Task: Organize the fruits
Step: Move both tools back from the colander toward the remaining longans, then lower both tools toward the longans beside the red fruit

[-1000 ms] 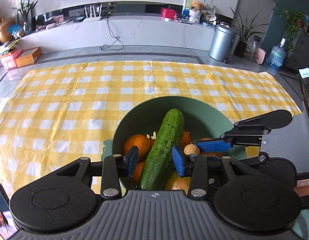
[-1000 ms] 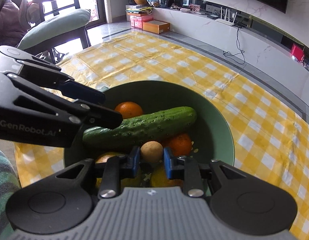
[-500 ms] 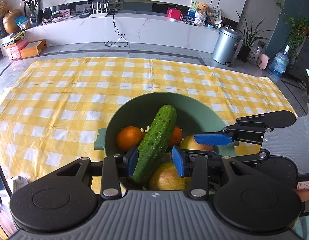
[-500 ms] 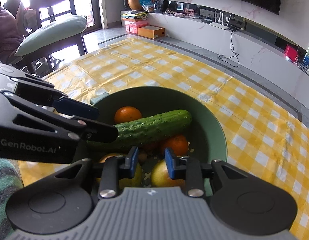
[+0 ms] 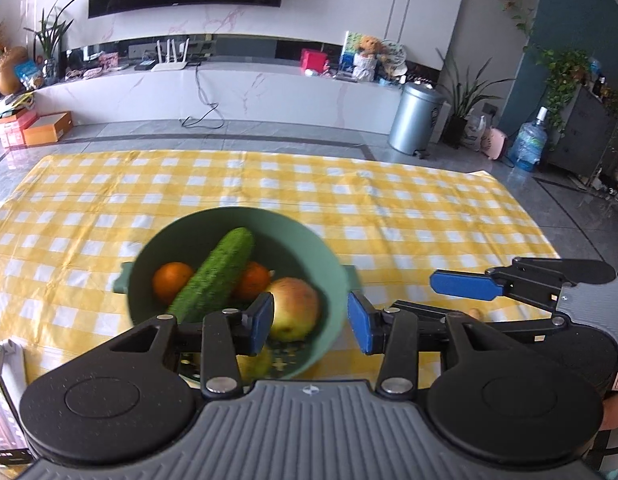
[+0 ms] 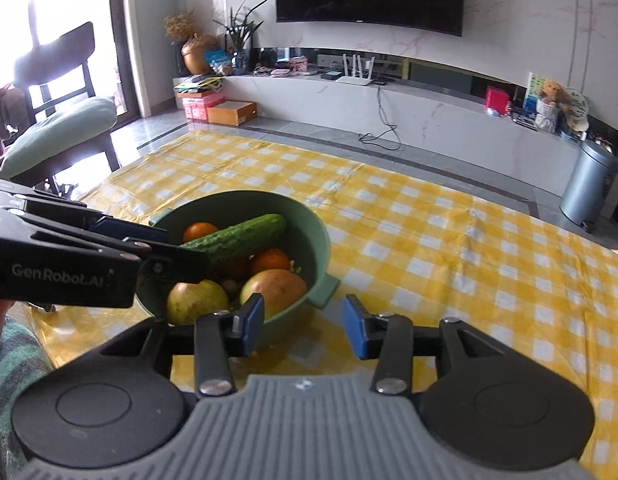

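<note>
A green bowl stands on the yellow checked cloth. In it lie a cucumber, two oranges and a red-yellow apple; the right wrist view shows a second apple. My left gripper hovers back from the bowl's near rim. Its jaws are opening and the pads press on nothing. My right gripper hangs right of the bowl over the cloth, its jaws also opening and empty. The left gripper's fingers reach in from the left.
The checked cloth stretches far and right of the bowl. Beyond it are a metal bin, a white TV bench and boxes. A chair with a green cushion stands at the left. A striped sleeve is at the lower left.
Both grippers have drawn back and up from the bowl. The right jaws let a small tan fruit drop among the fruit and widened. The left jaws widened off the cucumber.
</note>
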Tool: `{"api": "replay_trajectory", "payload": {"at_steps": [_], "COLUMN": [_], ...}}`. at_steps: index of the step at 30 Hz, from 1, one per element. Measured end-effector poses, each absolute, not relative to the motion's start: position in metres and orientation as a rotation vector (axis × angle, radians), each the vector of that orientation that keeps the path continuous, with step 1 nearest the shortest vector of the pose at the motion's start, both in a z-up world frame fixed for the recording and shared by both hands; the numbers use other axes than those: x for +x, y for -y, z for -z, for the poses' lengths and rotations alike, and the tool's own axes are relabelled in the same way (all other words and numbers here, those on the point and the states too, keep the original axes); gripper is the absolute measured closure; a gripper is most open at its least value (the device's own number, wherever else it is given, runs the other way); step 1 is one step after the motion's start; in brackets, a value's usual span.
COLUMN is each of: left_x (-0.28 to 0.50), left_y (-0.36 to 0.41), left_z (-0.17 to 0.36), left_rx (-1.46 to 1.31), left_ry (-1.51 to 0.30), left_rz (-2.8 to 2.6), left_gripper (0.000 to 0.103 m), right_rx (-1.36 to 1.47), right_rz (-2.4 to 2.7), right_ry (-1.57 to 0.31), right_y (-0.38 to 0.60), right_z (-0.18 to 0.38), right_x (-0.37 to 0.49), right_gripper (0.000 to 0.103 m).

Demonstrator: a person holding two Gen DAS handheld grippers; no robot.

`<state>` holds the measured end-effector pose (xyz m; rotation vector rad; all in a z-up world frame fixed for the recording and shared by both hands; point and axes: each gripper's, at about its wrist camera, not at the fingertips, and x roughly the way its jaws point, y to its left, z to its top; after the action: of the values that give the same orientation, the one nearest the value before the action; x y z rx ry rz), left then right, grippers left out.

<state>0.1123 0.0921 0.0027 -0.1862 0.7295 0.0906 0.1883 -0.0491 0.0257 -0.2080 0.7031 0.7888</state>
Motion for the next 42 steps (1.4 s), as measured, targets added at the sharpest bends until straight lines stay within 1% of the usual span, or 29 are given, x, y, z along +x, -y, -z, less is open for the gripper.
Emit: {"api": "replay_trajectory", "payload": {"at_steps": [4, 6, 9, 12, 14, 18, 20, 22, 28, 32, 33, 35, 36, 38, 40, 41, 42], "left_x": [0.11, 0.11, 0.11, 0.112, 0.113, 0.118, 0.12, 0.124, 0.133, 0.137, 0.138, 0.141, 0.143, 0.145, 0.149, 0.151, 0.154], "left_y": [-0.062, -0.048, -0.03, -0.015, -0.006, 0.009, 0.015, 0.016, 0.02, 0.02, 0.02, 0.02, 0.019, 0.017, 0.015, 0.015, 0.016], "left_z": [-0.001, 0.001, 0.005, 0.008, 0.012, 0.018, 0.023, 0.029, 0.047, 0.056, 0.059, 0.064, 0.066, 0.072, 0.077, 0.079, 0.083], "left_rx": [-0.166, -0.145, -0.132, -0.122, -0.12, -0.119, -0.134, -0.162, -0.191, -0.188, -0.191, -0.197, -0.201, -0.213, -0.216, -0.214, -0.211], "left_ry": [-0.721, -0.718, -0.72, -0.722, -0.718, -0.717, -0.722, -0.724, -0.764, -0.785, -0.79, -0.803, -0.811, -0.821, -0.83, -0.834, -0.838], "left_rz": [-0.045, -0.024, 0.004, 0.027, 0.047, 0.065, 0.071, 0.069, 0.065, 0.067, 0.07, 0.081, 0.087, 0.1, 0.112, 0.116, 0.12], "left_gripper": [0.048, 0.048, 0.047, 0.047, 0.047, 0.047, 0.047, 0.047, 0.047, 0.049, 0.05, 0.054, 0.054, 0.057, 0.058, 0.059, 0.059], "right_rx": [-0.148, -0.12, -0.093, -0.087, -0.071, -0.026, -0.005, 0.025, 0.012, -0.007, -0.009, -0.008, -0.01, -0.019, -0.031, -0.033, -0.035], "right_rz": [-0.699, -0.656, -0.602, -0.549, -0.511, -0.441, -0.408, -0.369, -0.31, -0.321, -0.324, -0.32, -0.319, -0.32, -0.32, -0.323, -0.326], "right_ry": [-0.702, -0.701, -0.694, -0.697, -0.707, -0.717, -0.723, -0.74, -0.769, -0.806, -0.82, -0.836, -0.844, -0.867, -0.887, -0.893, -0.9], "right_y": [0.092, 0.113, 0.14, 0.164, 0.178, 0.204, 0.213, 0.22, 0.218, 0.212, 0.211, 0.209, 0.208, 0.206, 0.204, 0.203, 0.202], "right_z": [-0.024, -0.023, -0.02, -0.016, -0.014, -0.006, -0.001, 0.002, 0.013, 0.021, 0.023, 0.027, 0.029, 0.032, 0.036, 0.037, 0.038], "right_x": [0.178, 0.172, 0.165, 0.163, 0.164, 0.169, 0.172, 0.176, 0.181, 0.187, 0.19, 0.193, 0.195, 0.197, 0.2, 0.201, 0.202], "right_gripper": [0.056, 0.051, 0.048, 0.047, 0.044, 0.044, 0.043, 0.038, 0.038, 0.038, 0.039, 0.04, 0.046, 0.054, 0.059, 0.064, 0.066]}}
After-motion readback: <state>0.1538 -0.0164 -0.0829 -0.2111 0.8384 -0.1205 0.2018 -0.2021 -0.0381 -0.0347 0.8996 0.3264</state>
